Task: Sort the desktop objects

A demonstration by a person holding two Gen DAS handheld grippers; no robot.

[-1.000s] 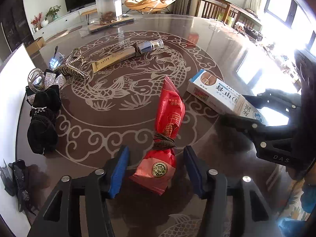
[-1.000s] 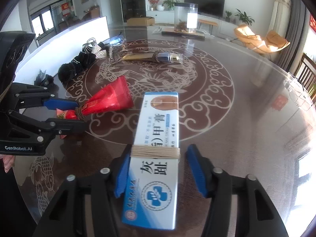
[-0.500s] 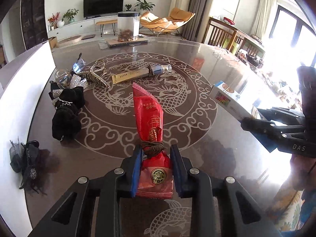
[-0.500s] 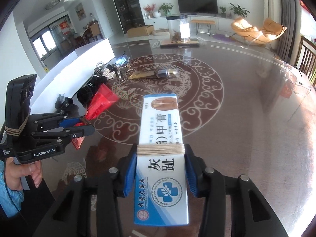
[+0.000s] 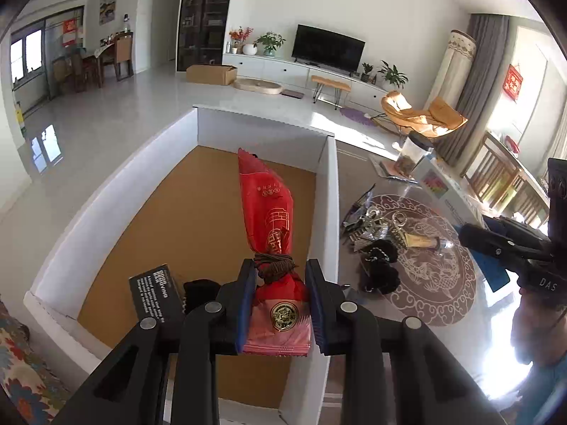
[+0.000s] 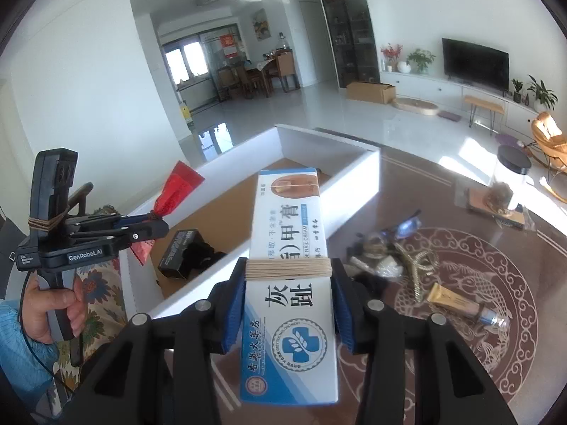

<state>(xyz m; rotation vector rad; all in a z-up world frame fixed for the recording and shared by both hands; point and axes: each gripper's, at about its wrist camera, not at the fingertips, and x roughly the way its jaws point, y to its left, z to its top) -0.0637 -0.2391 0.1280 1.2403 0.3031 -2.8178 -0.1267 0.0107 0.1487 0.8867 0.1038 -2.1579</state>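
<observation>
The big white box with the brown floor is the drop spot here, standing just off the desk edge. Most of its floor is bare from the middle out to 12 o'clock, so there's plenty of room. The only stuff in it is a black carton and a dark bundle down around 7 o'clock in the left wrist view.

The left tool is clamped tight on the red snack bag, gripping just below its brown tie, and it hangs over the box interior near the right wall. I'd say lower it a bit and let go over the bare floor toward 12, so the long bag doesn't drape over the wall.

The right tool is pinched on the blue-and-white ointment box at its string wrap. It looks to be above the box's near wall, at about 6 o'clock of the opening. It probably needs to go forward past that wall before opening.

Watch out for the two tools bumping, they're close side by side. The leftover clutter and tube on the desk sit at 3 o'clock, well out of the way.
</observation>
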